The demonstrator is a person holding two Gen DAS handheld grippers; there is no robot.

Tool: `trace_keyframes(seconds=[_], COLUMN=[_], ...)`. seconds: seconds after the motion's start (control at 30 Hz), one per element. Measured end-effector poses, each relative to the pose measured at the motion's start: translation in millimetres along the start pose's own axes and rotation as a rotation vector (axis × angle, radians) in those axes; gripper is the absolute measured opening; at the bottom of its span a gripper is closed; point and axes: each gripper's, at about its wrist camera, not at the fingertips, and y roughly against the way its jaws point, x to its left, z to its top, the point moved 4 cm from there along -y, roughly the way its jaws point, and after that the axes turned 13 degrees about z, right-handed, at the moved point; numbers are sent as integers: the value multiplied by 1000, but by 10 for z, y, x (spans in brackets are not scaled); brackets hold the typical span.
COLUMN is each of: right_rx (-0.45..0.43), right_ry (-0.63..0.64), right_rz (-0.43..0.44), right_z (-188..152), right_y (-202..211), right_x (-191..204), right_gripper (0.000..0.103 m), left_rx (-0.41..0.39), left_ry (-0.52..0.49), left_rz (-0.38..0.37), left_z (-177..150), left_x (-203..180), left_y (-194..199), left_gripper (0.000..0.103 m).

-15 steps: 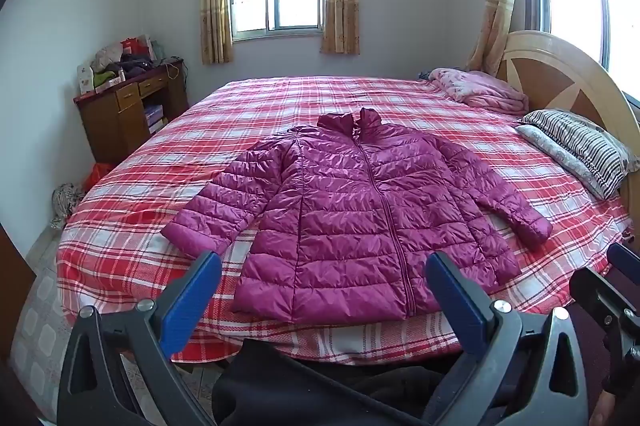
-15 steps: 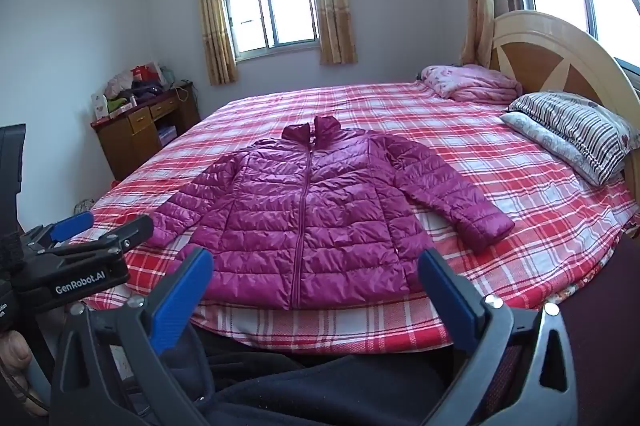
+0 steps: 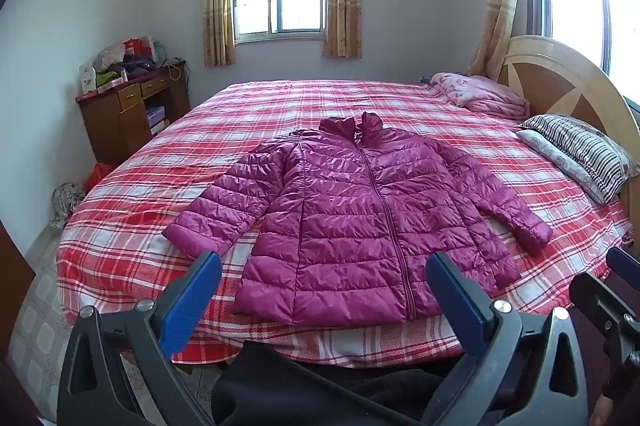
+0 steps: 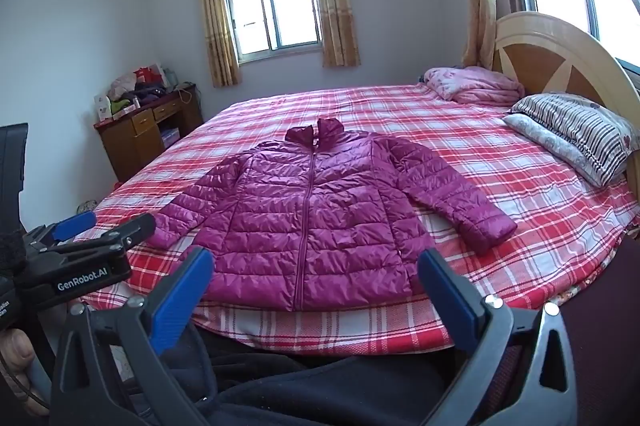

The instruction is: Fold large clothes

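Observation:
A magenta quilted puffer jacket (image 3: 360,222) lies flat, zipped and face up on the red plaid bed (image 3: 280,106), collar away from me, both sleeves spread out. It also shows in the right wrist view (image 4: 312,226). My left gripper (image 3: 324,294) is open and empty, held short of the jacket's hem at the bed's near edge. My right gripper (image 4: 316,290) is open and empty, also short of the hem. The left gripper (image 4: 76,246) shows at the left of the right wrist view.
A striped pillow (image 3: 580,150) and a folded pink blanket (image 3: 480,94) lie by the wooden headboard (image 3: 560,78) on the right. A wooden desk (image 3: 132,110) with clutter stands by the left wall. Dark clothing (image 3: 320,394) is below the grippers.
Both views have shifted slightly; the jacket sits a little lower and nearer in the frames. Both grippers stay open and empty.

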Motion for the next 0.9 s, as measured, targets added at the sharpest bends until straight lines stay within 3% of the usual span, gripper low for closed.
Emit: trace_keyframes(seconds=[0.9], right_rx=[11], right_ry=[11], right_rz=[20], right_z=[-37], right_y=[-50], right_x=[81], right_gripper=[103], left_rx=[-9], left_ry=[16], left_rz=[3], left_z=[-4], left_x=[27], left_y=[10], left_gripper=[102])
